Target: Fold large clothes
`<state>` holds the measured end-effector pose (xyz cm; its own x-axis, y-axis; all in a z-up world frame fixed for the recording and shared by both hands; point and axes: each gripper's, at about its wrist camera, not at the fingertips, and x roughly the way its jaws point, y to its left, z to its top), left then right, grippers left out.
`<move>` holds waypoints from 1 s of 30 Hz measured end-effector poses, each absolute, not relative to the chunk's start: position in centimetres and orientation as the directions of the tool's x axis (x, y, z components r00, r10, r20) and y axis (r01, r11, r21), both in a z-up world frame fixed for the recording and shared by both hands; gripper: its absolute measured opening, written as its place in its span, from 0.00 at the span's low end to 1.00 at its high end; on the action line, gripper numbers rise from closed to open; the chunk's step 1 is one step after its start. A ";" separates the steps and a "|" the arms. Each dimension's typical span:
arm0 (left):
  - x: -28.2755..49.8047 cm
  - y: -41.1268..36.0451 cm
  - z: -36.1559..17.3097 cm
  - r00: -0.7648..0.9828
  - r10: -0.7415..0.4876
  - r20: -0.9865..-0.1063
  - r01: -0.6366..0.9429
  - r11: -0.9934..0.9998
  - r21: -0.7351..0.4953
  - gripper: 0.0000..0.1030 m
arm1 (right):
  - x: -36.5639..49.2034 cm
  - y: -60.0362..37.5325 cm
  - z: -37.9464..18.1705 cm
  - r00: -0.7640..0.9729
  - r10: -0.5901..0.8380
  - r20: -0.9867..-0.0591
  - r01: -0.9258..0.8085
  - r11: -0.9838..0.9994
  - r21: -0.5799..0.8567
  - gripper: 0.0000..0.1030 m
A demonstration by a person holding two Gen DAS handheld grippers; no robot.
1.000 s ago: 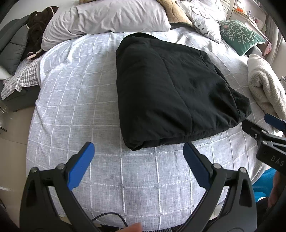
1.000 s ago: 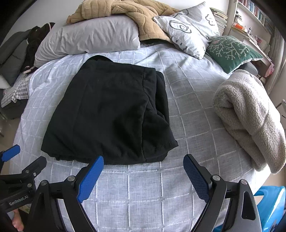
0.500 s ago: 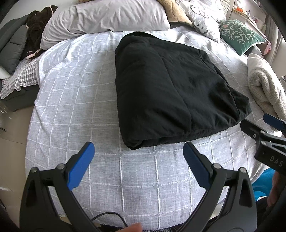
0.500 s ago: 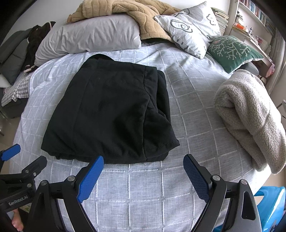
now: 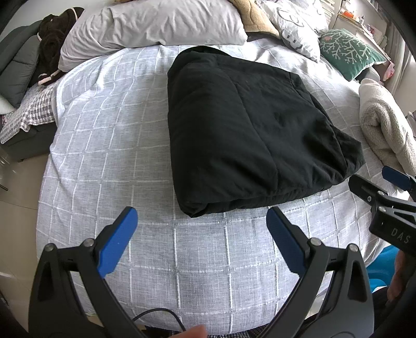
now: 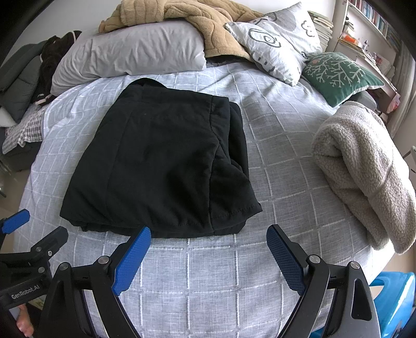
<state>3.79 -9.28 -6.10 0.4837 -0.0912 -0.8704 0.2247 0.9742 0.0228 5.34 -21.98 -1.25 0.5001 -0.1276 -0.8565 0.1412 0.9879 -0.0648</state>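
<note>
The black garment lies folded into a compact, layered rectangle on the bed, just ahead of both grippers, so the folding looks finished, or nearly so; at most a final tidy is left. The left gripper and right gripper both stand spread and empty, clear of the cloth. Beyond it: one black garment, three pillows, one tan blanket; off to the right, one cream fleece.

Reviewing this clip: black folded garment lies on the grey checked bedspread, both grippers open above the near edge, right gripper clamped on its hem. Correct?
Not quite. The right gripper holds nothing; the right wrist view shows its jaws apart, short of the black folded garment. The rest stands.
</note>
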 end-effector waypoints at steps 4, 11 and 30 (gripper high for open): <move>3.8 -9.3 -6.1 0.484 -0.091 -0.871 0.224 0.974 0.022 0.96 | 5.3 -21.9 -1.3 0.500 -0.127 -0.857 0.141 0.988 -0.065 0.90; 3.7 -9.2 -6.2 0.476 -0.101 -0.874 0.229 0.973 0.013 0.96 | 5.3 -21.9 -1.4 0.497 -0.128 -0.858 0.140 0.988 -0.066 0.90; 4.3 -8.8 -6.4 0.471 -0.103 -0.876 0.232 0.973 0.010 0.96 | 5.2 -22.5 -1.3 0.498 -0.129 -0.858 0.144 0.987 -0.065 0.90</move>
